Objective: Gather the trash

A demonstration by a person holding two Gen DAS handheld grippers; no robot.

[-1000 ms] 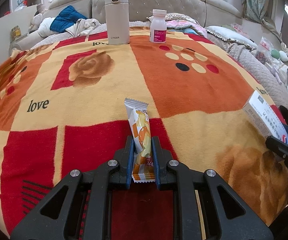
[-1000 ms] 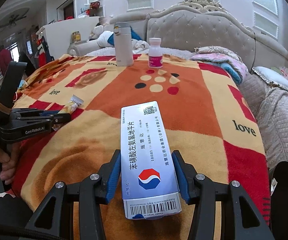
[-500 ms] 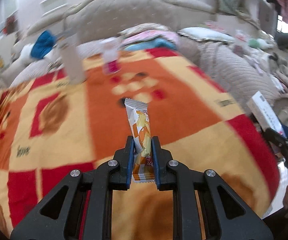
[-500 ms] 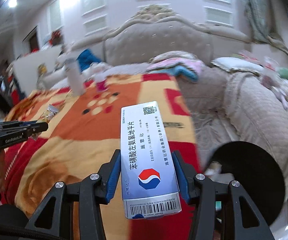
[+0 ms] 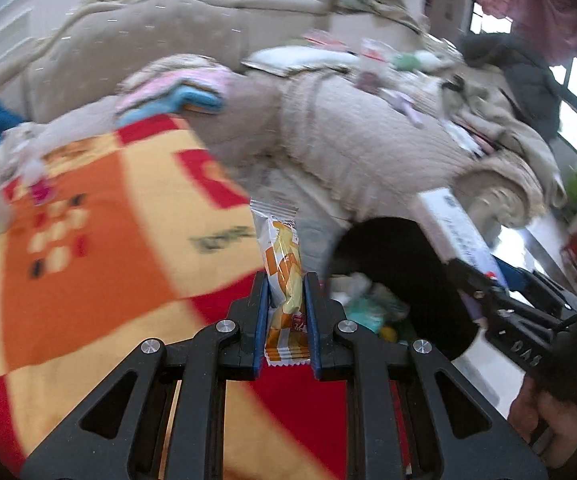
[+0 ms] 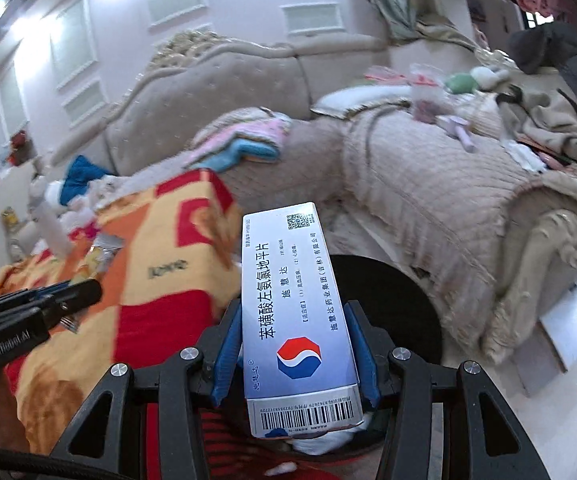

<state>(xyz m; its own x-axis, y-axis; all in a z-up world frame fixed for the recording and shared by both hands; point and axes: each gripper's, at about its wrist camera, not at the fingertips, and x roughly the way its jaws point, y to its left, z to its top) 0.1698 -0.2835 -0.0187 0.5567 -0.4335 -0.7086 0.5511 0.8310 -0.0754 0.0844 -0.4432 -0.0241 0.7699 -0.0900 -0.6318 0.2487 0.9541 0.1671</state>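
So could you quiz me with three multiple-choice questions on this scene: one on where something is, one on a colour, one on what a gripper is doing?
1. Where is the black trash bin?
A. on the blanket
B. beside the bed, past the blanket's edge
C. on the sofa

2. What colours are on the round logo of the medicine box?
A. red and blue
B. green and yellow
C. black and pink

3. What is the left gripper doing?
A. standing open and empty
B. shut on a bottle
C. shut on the snack wrapper

Answers:
1. B, since its dark opening shows off the edge of the orange and red blanket.
2. A, as the right wrist view shows up close.
3. C, since both pads press the wrapper's sides.
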